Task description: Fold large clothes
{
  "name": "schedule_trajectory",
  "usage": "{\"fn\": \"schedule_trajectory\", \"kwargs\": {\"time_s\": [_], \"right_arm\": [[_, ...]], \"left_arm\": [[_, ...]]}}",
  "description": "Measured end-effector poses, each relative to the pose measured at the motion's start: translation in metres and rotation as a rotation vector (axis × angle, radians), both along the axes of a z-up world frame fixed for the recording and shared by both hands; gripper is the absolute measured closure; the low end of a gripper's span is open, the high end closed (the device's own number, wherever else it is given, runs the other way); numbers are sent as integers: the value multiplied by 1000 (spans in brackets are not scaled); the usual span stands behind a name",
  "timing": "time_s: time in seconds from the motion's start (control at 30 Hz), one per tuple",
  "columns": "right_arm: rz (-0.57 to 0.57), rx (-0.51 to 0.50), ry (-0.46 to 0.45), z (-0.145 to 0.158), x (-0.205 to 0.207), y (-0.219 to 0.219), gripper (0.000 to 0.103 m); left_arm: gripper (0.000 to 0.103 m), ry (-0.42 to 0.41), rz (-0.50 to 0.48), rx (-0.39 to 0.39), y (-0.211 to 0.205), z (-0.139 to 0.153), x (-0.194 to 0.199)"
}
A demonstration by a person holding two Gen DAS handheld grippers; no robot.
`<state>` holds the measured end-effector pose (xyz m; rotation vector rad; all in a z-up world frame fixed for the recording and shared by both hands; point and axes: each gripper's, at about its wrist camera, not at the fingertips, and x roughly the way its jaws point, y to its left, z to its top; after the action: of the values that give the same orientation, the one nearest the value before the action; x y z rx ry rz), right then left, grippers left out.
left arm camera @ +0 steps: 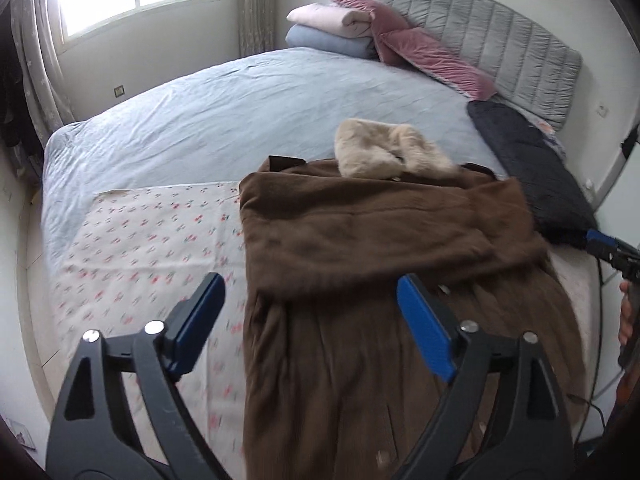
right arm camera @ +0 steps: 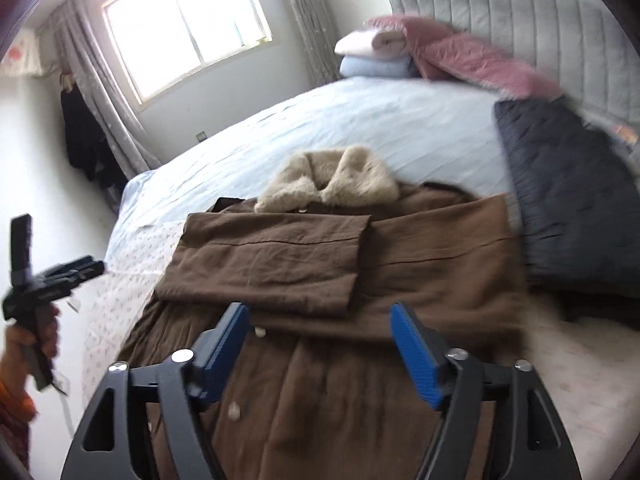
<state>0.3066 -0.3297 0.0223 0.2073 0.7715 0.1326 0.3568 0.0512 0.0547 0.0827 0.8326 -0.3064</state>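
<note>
A large brown coat (left arm camera: 360, 232) with a beige fur collar (left arm camera: 384, 152) lies flat on the bed, collar toward the headboard. Both sleeves are folded across its chest, one overlapping the other (right arm camera: 280, 256). The lower part spreads toward me. My left gripper (left arm camera: 310, 280) hangs open above the coat's left edge with nothing between its blue pads. My right gripper (right arm camera: 318, 308) is open too, above the coat's middle, just below the folded sleeves, and holds nothing. The fur collar (right arm camera: 332, 184) shows in the right wrist view as well.
A floral cloth (left arm camera: 140, 248) lies under the coat on the pale blue bedsheet (left arm camera: 200, 120). A dark quilted garment (left arm camera: 532, 168) lies to the right. Pink pillows (left arm camera: 432, 56) and folded blankets (left arm camera: 328, 28) rest against the grey headboard (left arm camera: 500, 32). A hand (right arm camera: 36, 336) holds the left gripper's handle.
</note>
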Motion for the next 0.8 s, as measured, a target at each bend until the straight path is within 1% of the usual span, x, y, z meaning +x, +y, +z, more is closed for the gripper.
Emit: {"fn": "schedule_trajectory", "kwargs": {"time_s": [0.07, 0.1, 0.17, 0.27, 0.33, 0.43, 0.5, 0.67, 0.77, 0.8], "right_arm": [[-17, -5, -6, 17, -37, -5, 20], [-22, -2, -10, 22, -49, -8, 19], [-41, -5, -24, 32, -80, -14, 19], [-71, -39, -46, 38, -127, -23, 18], [-81, -38, -34, 33, -154, -29, 16], [-88, 15, 41, 11, -186, -40, 14], [-104, 48, 79, -6, -204, -47, 14], [-147, 130, 159, -56, -236, -65, 14], [-181, 184, 197, -87, -249, -79, 14], [-192, 193, 204, -94, -251, -82, 14]], "left_arm": [[5, -3, -8, -6, 9, 14, -29], [4, -4, -6, -6, 13, 19, -43], [4, 0, -2, -9, 21, 25, -67], [3, 35, -3, 6, 33, 25, -99], [3, 60, -6, 12, 39, 19, -116], [3, 96, -17, 3, 51, 5, -139], [3, 142, -20, -22, 61, -12, -151], [3, 279, -3, -88, 83, -63, -166], [3, 347, 26, -116, 96, -96, -169], [5, 378, 41, -127, 100, -108, -169]]}}
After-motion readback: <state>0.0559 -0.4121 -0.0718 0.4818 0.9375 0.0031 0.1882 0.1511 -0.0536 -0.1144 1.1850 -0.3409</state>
